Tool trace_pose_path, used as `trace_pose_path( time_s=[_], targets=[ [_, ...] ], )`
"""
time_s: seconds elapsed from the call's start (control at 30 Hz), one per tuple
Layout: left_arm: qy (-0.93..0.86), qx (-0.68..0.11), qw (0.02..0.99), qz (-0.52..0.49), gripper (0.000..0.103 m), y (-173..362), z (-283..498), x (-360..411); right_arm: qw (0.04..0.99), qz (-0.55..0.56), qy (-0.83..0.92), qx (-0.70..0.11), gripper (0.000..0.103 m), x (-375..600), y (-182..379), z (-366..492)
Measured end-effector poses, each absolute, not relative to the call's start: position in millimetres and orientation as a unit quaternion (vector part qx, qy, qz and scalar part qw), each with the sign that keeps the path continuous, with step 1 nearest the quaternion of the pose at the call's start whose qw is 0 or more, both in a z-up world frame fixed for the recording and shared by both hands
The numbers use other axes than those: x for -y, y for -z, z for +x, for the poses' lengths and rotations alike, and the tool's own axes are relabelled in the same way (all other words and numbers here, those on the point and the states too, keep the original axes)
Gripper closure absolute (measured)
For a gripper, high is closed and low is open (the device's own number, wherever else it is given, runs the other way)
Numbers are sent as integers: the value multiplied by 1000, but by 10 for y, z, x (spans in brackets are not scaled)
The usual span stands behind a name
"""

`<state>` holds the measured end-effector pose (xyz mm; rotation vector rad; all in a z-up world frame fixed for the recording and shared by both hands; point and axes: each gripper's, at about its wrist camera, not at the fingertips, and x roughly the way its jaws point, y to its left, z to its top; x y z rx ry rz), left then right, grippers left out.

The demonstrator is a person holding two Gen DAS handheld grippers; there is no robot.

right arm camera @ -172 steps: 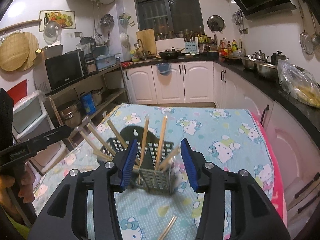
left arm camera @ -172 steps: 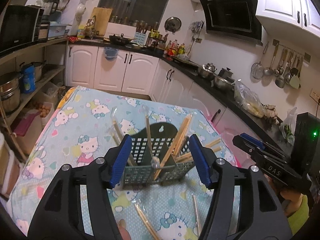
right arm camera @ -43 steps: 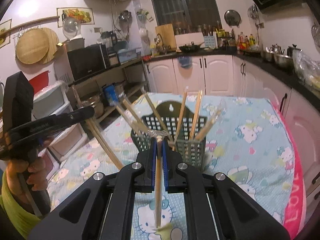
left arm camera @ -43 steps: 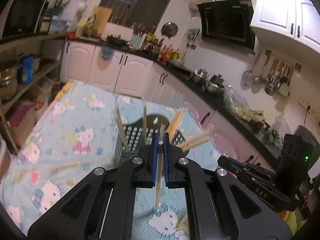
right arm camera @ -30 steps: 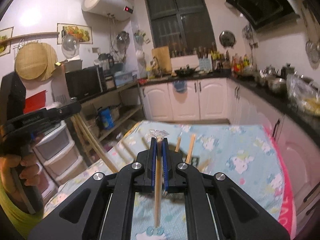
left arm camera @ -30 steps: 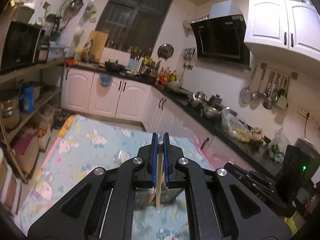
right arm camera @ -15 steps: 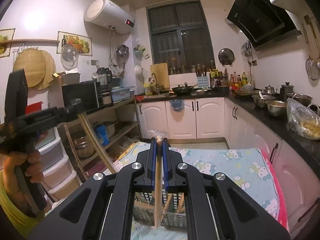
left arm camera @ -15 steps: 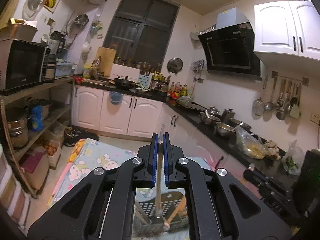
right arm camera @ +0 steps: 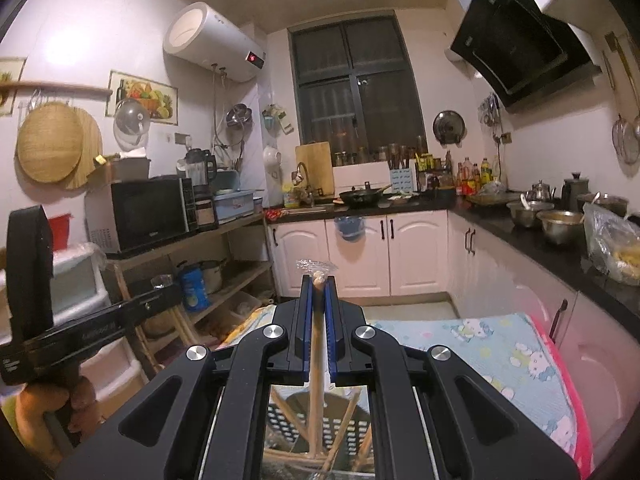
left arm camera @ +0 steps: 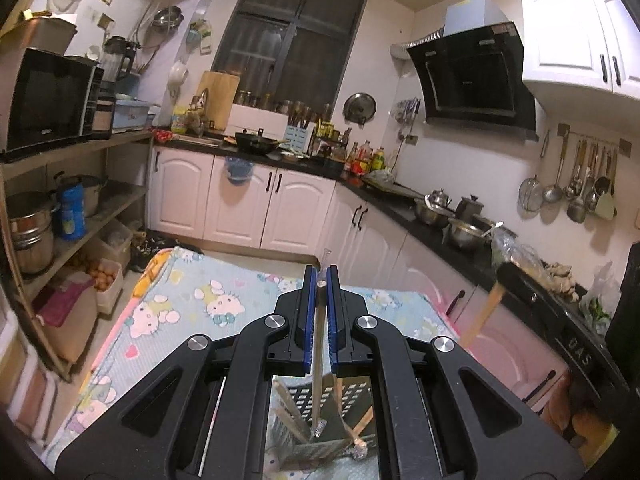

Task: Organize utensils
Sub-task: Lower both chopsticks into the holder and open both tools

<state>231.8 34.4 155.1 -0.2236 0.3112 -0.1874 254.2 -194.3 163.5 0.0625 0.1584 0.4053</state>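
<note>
Left tongs (left arm camera: 320, 280): blue pads clamped on one slim plastic-sleeved utensil (left arm camera: 318, 364), pale and thin, probably a chopstick or a spoon handle; it hangs near upright, lower end down among the sticks in the basket. Right tongs (right arm camera: 319, 280): clamped likewise on a wooden chopstick (right arm camera: 316, 392), its wrapped top showing just above the pads, its lower end reaching down into the same container. Utensil basket (left arm camera: 352, 396): dark perforated plastic, standing on the bench directly beneath both tongs, already holding several wooden sticks that lean at mixed angles; which compartment each held piece sits over cannot be told, as the tongs' bodies hide most of the rim. Bench cover (left arm camera: 180, 304): light blue cartoon-print cloth, pink edge on the right. Step in hand, judged: lowering both pieces into the basket. Handling note: keep each piece close to vertical, bring the tip down into a free gap between the leaning sticks, then part the pads only once the tip is well inside the walls, so the piece slides down and does not tip over the rim. Release one side at a time; the other tongs (left arm camera: 532, 300) are close by at the right edge of the left view and could knock a stick. Surroundings: kitchen worktop with steel pots (left arm camera: 448, 216), white cabinets, shelving with a microwave (right arm camera: 140, 212)
</note>
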Motion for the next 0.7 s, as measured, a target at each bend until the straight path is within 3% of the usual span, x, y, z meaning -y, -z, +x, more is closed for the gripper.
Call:
trace_pose_path(
  time_s=[0.53,0.7],
  targets=[
    [100,-191,971,-105,102,-1233,2450,-268,974,24,-194,-110,96,1797,-1248,2797],
    [101,-200,969,-102,100,-1181,2447,-222,973,22,-196,-123,85,1807,-1182,2784]
  ],
)
